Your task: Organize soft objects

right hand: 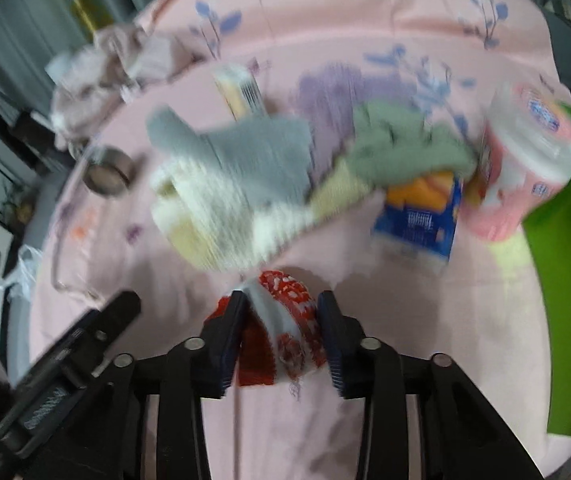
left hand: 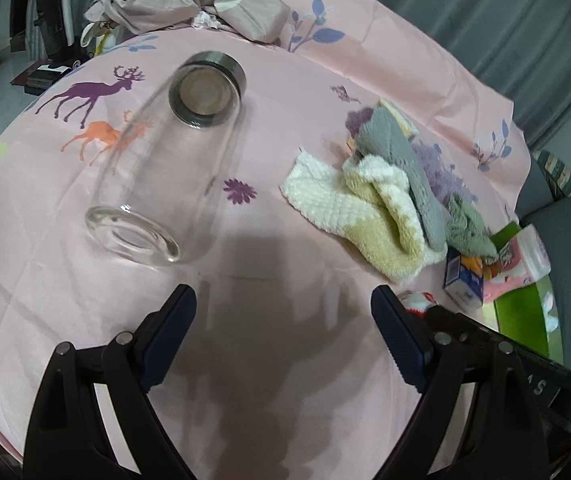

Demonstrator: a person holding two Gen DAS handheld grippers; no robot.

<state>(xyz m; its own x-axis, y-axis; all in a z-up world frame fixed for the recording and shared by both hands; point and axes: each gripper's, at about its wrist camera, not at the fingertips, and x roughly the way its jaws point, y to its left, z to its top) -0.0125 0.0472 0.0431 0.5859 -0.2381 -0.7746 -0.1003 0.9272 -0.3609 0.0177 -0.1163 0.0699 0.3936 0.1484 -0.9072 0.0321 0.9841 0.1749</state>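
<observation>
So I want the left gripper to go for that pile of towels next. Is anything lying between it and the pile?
Nothing visible does. The left gripper is open over bare pink cloth, and the towels lie ahead to its right. The glass jar lies off to the left, clear of that path.

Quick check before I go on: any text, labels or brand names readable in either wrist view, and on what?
"S": a single white letter on the black body of the right gripper; more lettering beside it is unclear.
Blue and orange carton: white print, too blurred to read.
Pink and white plastic-wrapped pack: blue round logo, unreadable.
Nothing else legible.
</observation>
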